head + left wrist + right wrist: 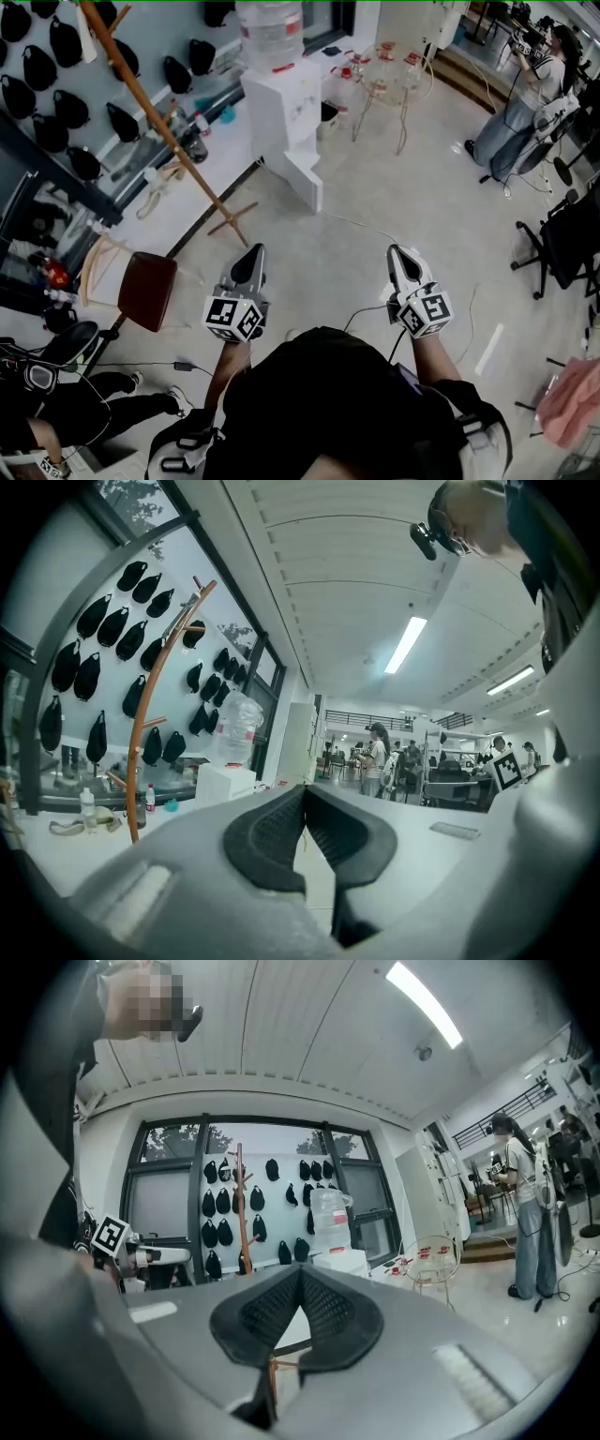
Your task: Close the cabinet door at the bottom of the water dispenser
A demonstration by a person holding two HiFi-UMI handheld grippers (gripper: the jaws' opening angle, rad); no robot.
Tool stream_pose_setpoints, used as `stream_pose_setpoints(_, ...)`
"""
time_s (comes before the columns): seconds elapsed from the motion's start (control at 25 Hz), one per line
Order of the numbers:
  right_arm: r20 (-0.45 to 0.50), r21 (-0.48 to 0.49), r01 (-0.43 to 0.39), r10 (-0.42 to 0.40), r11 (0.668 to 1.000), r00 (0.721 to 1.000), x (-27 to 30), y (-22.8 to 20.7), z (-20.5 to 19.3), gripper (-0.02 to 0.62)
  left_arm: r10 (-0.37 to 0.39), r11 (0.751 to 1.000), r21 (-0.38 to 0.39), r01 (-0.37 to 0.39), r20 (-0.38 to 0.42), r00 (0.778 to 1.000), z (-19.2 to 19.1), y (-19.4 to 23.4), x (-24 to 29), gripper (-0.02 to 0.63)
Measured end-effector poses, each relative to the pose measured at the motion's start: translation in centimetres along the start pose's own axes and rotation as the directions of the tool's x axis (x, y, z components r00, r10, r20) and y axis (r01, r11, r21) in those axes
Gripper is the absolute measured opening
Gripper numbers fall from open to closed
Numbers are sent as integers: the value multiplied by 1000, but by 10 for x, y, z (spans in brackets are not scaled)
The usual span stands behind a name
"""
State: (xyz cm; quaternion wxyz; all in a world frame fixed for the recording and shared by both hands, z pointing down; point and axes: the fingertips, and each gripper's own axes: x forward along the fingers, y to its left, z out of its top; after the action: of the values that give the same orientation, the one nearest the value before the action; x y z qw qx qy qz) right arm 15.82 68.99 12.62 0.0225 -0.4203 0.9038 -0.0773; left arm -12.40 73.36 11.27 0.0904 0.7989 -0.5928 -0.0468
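Checking entry, observer A: the left gripper point(249, 258) and right gripper point(401, 258) are held level over bare floor, near the person. Both pairs of fingers are pressed fully together and nothing is gripped between them.

Observer B: The water dispenser point(281, 108) is seen at the far side, well apart from both grippers, with its bottle point(272, 33) on top. The cabinet door point(305, 180) at its foot is swung open toward the near side. No contact is made yet, and the approach is judged to be barely begun.

Observer A: Risks are noted?

Observer B: A push with narrow closed tips could slip off the smooth panel. If the door is struck hard, it may rebound unlatched, or the dispenser may be rocked under the bottle. The coat stand point(159, 127) on the left and a floor cable point(361, 223) lie near the path and could be snagged.
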Motion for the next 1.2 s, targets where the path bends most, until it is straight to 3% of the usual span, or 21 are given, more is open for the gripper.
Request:
stream_pose_setpoints(0.16,44,-12,-27,27,1000,999,-1,7,9,29,-8,1000,0,8,-8,1000,-2,-5,4,6)
stream_pose_setpoints(0.24,61,-25,-56,57,998,996,-3,12,15,131,-11,1000,-12,11,-5,1000,0,-11,8,42)
stream_pose_setpoints(0.28,70,-31,-65,67,997,995,-4,14,18,179,-13,1000,-15,13,0,1000,1,-14,11,74)
stream_pose_setpoints(0.44,99,-25,-53,55,998,994,-14,5,26,342,-13,1000,9,13,14,1000,-2,-30,24,315)
stream_pose_setpoints(0.48,104,-14,-50,51,999,993,-17,1,27,357,-8,1000,15,8,14,1000,-3,-34,26,362)
stream_pose_setpoints(0.6,105,-1,-49,49,999,993,-30,-15,28,357,17,1000,7,-17,11,1000,-9,-47,31,415)
stream_pose_setpoints(0.76,103,-33,-33,36,999,994,-50,-39,28,363,41,999,-1,-41,3,999,-16,-68,38,431)
stream_pose_setpoints(0.88,90,-51,-40,44,998,995,-59,-54,25,412,58,998,11,-58,-5,998,-22,-83,45,437)
stream_pose_setpoints(1.2,74,-10,-72,73,997,995,-60,-80,14,442,86,996,22,-85,-30,996,-31,-110,53,453)
